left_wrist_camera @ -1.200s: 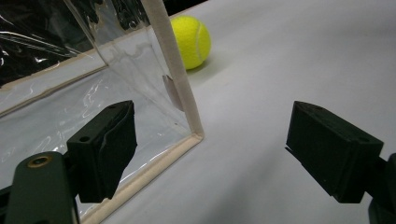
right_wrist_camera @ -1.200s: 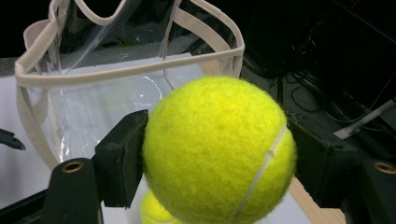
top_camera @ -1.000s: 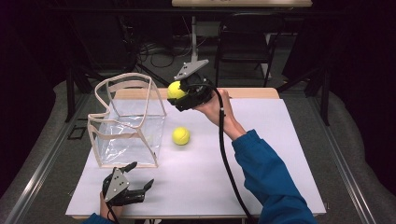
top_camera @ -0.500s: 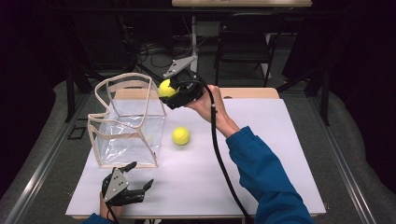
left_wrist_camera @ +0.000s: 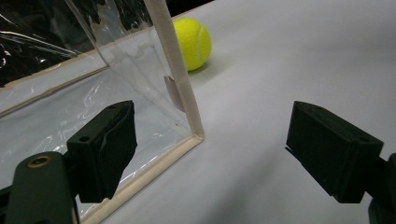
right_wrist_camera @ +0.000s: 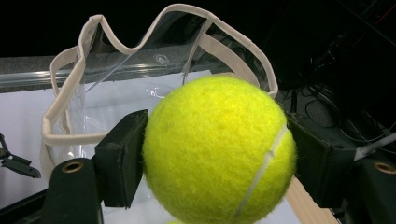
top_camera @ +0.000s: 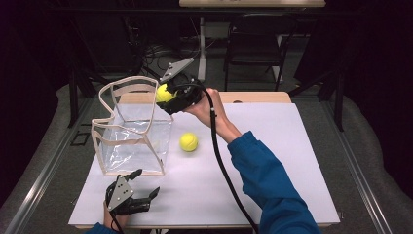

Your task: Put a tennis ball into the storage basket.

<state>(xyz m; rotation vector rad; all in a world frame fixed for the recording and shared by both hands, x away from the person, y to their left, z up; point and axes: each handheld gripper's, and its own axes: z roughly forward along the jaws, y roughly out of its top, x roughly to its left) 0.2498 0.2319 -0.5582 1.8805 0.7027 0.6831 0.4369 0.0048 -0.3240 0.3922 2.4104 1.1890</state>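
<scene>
Table (top_camera: pixel 272 161): white top that carries everything in play, kept bare on the person's right.

Clear plastic bag (top_camera: pixel 131 131), beige-trimmed, stands upright on the table's left half with its mouth open upward (likely left standing this way so a ball can drop straight in). Its near corner seam appears close up between the left gripper's jaws in the left gripper view (left_wrist_camera: pixel 175 79).

Right gripper (top_camera: pixel 165 95): raised off the table at the bag's far right rim, jaws clamped on a tennis ball (right_wrist_camera: pixel 219 149), pads pressing both sides. Held high, apparently to clear the rim before release.

Left gripper (top_camera: pixel 146 195): rests low at the near table edge, just in front of the bag, jaws spread wide with nothing between the pads (parked, possibly ready to steady the bag).

Second tennis ball (top_camera: pixel 188 142): lies on the table just right of the bag, untouched, presumably next.
</scene>
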